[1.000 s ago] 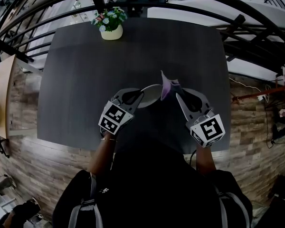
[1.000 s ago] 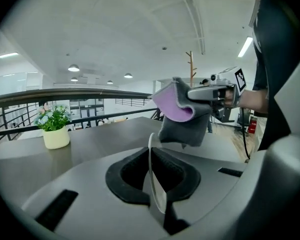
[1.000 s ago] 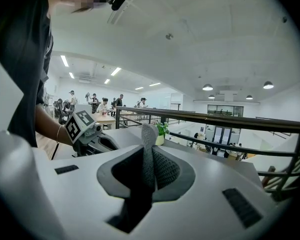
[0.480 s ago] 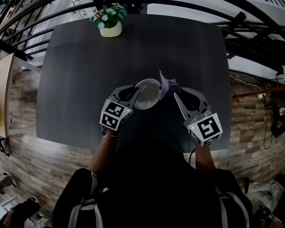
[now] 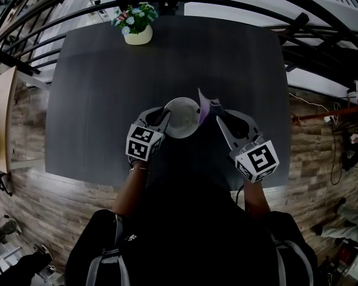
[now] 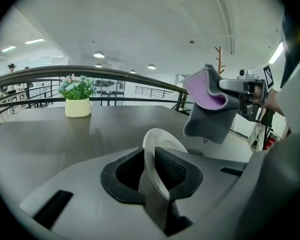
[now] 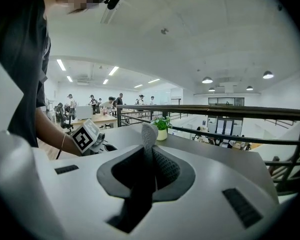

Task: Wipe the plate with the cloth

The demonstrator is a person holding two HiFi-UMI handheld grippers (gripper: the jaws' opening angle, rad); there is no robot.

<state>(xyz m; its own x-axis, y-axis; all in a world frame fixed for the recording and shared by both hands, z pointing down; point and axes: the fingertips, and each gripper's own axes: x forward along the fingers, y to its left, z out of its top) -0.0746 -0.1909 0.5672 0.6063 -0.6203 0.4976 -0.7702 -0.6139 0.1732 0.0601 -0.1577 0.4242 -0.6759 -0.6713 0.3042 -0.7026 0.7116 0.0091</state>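
Dark table with railing behind, flower pot at far edge. Plate sits well apart from pot, nearer you and to pot's right. Its near rim is hidden by your left gripper, so can't tell whether it lies flat on table. Plate white, round, plain, shallow. Your left jaws have just been opening, plate rim between them, grip looks slack. Your right gripper is clamped on cloth, grey outside, purple inside, farther right of pot than plate. Pinched part hidden.

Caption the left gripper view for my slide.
The white plate sits between the left tongs, just opening; right tongs hold the cloth beyond.
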